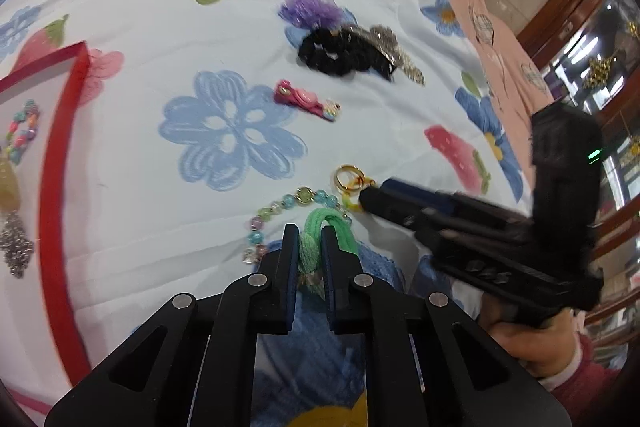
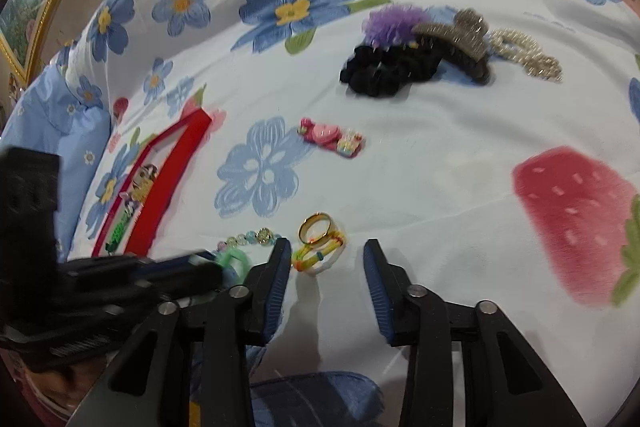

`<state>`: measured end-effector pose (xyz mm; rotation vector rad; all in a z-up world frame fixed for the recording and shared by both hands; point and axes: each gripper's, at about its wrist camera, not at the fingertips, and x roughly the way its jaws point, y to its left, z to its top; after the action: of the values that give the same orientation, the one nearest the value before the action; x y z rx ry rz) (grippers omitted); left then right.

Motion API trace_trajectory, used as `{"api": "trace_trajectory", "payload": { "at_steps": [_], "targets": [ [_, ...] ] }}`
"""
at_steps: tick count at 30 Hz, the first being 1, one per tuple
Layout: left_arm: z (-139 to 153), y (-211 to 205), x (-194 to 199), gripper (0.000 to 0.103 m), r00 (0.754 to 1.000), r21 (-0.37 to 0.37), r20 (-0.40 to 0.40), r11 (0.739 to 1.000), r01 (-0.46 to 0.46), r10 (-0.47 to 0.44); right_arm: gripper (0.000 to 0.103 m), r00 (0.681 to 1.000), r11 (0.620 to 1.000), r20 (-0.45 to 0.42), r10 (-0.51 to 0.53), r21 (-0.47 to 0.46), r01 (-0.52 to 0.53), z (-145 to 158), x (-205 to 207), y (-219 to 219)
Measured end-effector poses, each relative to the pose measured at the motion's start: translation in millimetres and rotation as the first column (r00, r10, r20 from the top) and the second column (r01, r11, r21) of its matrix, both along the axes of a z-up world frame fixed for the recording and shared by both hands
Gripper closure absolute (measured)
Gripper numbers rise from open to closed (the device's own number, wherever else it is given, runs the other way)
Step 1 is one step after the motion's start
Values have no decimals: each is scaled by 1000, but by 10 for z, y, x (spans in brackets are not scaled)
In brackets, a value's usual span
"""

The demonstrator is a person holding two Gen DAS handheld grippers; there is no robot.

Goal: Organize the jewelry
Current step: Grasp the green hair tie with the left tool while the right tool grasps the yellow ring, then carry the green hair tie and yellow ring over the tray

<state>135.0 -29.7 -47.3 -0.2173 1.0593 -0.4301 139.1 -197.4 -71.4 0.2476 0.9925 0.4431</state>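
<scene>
My left gripper [image 1: 310, 235] is shut on a green cord hair tie [image 1: 320, 231] that lies on the floral sheet [image 1: 160, 27]. A pastel bead bracelet [image 1: 276, 211] curves beside it. My right gripper [image 2: 326, 251] stands open just short of a gold ring [image 2: 316, 227] and a yellow striped band [image 2: 318, 253]. In the left wrist view the right gripper [image 1: 366, 197] reaches in from the right, its tip at the gold ring [image 1: 348, 177]. The left gripper [image 2: 216, 267] shows at the left of the right wrist view, with the green hair tie [image 2: 232, 261] at its tip.
A red-rimmed tray [image 1: 60, 167] at the left holds beaded and tasselled pieces; the same tray [image 2: 160, 187] appears in the right wrist view. Farther back lie a pink hair clip [image 1: 306, 101], a black scrunchie [image 1: 332, 53], a purple pompom [image 1: 308, 9] and a glittery claw clip [image 2: 460, 39].
</scene>
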Motion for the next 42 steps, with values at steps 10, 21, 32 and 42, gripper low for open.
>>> {"api": "trace_trajectory", "payload": {
  "at_steps": [10,21,32,42],
  "targets": [
    [157,301,-101,94,997,-26,33,997,-68,68,100,999,1000,39,-14,-11,14,82,-65,16],
    [316,753,-302,94,983,-51,71,984,-168,172,100,993,999,110,29,27,-32,425,-152,222],
    [346,1358,-560,94,951,-67,81,953,-294,299,100,976,983,139,171,37,-177,585,-235,874],
    [302,1970,-836,94,901,-78,77,903,-422,428,100,948,956,144,282,45,-291,632,-321,1447]
  ]
}}
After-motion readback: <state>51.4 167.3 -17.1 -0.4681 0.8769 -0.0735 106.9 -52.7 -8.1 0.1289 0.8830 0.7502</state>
